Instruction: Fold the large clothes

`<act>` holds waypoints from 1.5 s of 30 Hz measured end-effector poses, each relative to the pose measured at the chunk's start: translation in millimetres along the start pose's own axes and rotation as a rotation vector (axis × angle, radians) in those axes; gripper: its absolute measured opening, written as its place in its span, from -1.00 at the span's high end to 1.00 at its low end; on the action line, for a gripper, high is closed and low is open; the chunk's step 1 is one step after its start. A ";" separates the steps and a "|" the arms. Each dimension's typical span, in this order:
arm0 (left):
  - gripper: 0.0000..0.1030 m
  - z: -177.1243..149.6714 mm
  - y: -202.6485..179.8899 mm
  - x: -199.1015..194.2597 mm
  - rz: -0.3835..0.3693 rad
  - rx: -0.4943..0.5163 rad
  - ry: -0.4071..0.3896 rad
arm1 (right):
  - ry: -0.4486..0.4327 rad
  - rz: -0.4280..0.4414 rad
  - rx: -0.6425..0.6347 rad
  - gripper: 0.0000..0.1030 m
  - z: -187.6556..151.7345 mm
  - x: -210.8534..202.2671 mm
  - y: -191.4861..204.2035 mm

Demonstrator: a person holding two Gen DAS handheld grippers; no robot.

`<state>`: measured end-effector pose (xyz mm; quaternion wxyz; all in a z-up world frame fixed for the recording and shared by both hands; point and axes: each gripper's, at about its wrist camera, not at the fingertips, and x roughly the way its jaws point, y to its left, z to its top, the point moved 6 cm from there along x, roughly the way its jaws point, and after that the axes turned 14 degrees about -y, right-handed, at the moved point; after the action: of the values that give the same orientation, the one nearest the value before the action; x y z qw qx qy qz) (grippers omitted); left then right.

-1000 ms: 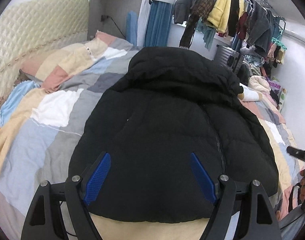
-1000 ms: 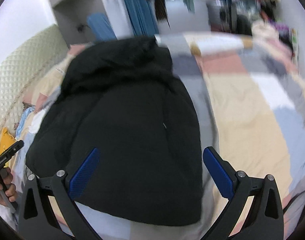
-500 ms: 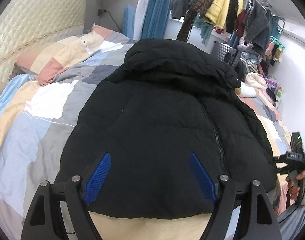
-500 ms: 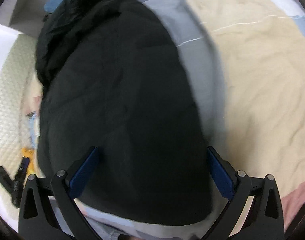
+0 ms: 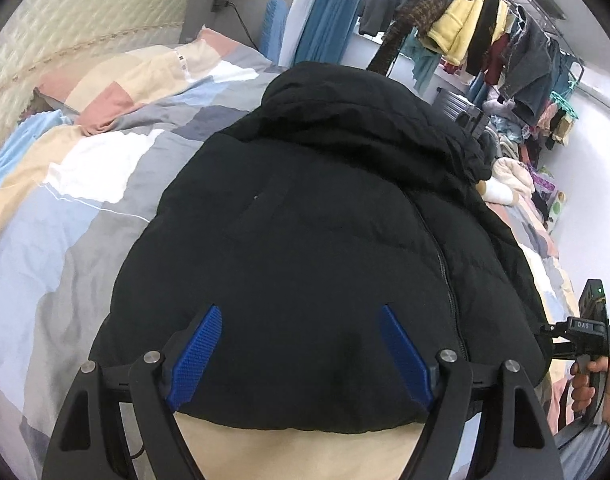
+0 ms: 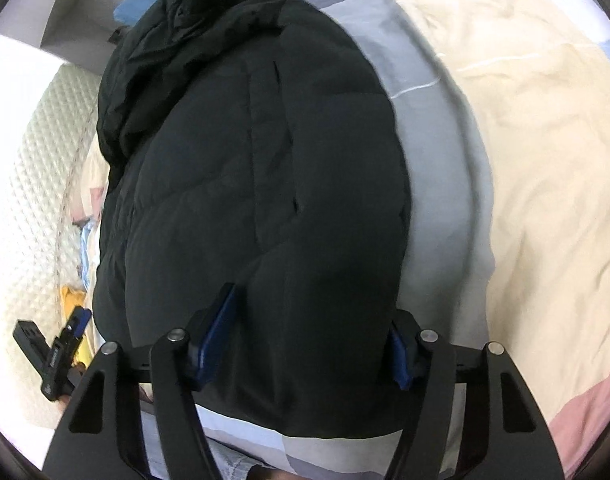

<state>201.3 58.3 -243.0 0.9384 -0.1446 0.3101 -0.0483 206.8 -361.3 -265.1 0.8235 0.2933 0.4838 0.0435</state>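
A large black puffer jacket (image 5: 305, 240) with a hood lies spread on the patchwork bed, zip side up; it also fills the right wrist view (image 6: 249, 184). My left gripper (image 5: 301, 352) hovers open over the jacket's near hem, its blue pads apart and empty. My right gripper (image 6: 309, 340) is low at the hem's right part, with jacket fabric bulging between its blue pads, which have narrowed around it. Whether the fabric is firmly pinched I cannot tell. The right handle and hand show at the right edge of the left wrist view (image 5: 589, 340).
The patchwork quilt (image 5: 65, 208) covers the bed, with a pillow (image 5: 137, 76) at the padded headboard (image 5: 65, 28). A rack of hanging clothes (image 5: 485, 36) stands beyond the bed. A beige quilt area (image 6: 525, 140) lies right of the jacket.
My right gripper tilted down, dropped to the jacket's hem, and its jaws narrowed around the fabric. My left gripper moved slightly closer over the hem and stayed open.
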 end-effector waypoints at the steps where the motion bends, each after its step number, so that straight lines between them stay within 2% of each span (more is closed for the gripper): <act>1: -0.57 0.2 0.1 -0.7 0.001 -0.002 -0.001 | 0.000 -0.005 0.013 -0.28 0.9 -0.3 -2.7; 7: -0.57 -1.2 -4.8 1.0 -0.014 0.001 0.011 | 0.028 -0.005 0.075 -0.32 2.8 10.4 -7.7; 11: -0.57 -0.8 2.1 5.7 -0.009 -0.043 0.030 | 0.021 0.072 0.053 -0.28 6.0 7.3 7.0; 16: -0.57 4.3 9.8 3.9 -0.030 -0.096 0.051 | -0.070 0.241 -0.011 -0.02 14.3 -16.3 44.5; 19: -0.57 21.4 17.9 -3.2 -0.063 -0.119 0.032 | -0.131 0.314 -0.046 0.11 20.2 -30.9 58.7; 20: -0.57 27.7 24.0 -3.6 -0.055 -0.128 0.039 | -0.140 0.322 -0.054 0.19 21.1 -33.0 61.2; 23: -0.57 43.4 51.1 0.3 -0.011 -0.197 0.083 | -0.124 0.245 -0.097 0.80 16.6 -30.7 54.0; 24: -0.57 47.5 63.1 3.3 0.014 -0.220 0.103 | -0.103 0.211 -0.098 0.84 14.1 -27.5 48.6; 27: -0.57 53.7 93.4 11.7 0.101 -0.243 0.144 | -0.106 0.212 -0.055 0.87 16.5 -29.5 36.4; 30: -0.57 44.7 118.0 29.6 0.103 -0.293 0.232 | -0.131 0.234 -0.036 0.87 20.5 -34.8 36.1; 32: -0.57 34.3 132.0 36.9 0.135 -0.311 0.270 | -0.132 0.240 -0.019 0.87 20.8 -36.7 32.3; 34: -0.57 23.4 142.5 46.3 0.160 -0.327 0.313 | -0.104 0.219 0.025 0.85 17.7 -28.1 24.9; 37: -0.57 9.7 153.0 57.7 0.158 -0.398 0.366 | -0.038 0.183 0.128 0.70 12.1 -15.4 4.9; 40: -0.57 2.9 151.3 64.8 0.108 -0.433 0.395 | 0.021 0.144 0.208 0.43 6.5 -1.3 -13.7; 45: -0.57 1.1 143.9 69.8 0.041 -0.445 0.398 | 0.043 0.166 0.256 -0.15 7.5 8.3 -20.4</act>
<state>258.2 183.2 -325.1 0.8052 -0.3283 0.4937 0.0123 213.1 -378.5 -279.4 0.7622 0.4339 0.4771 0.0559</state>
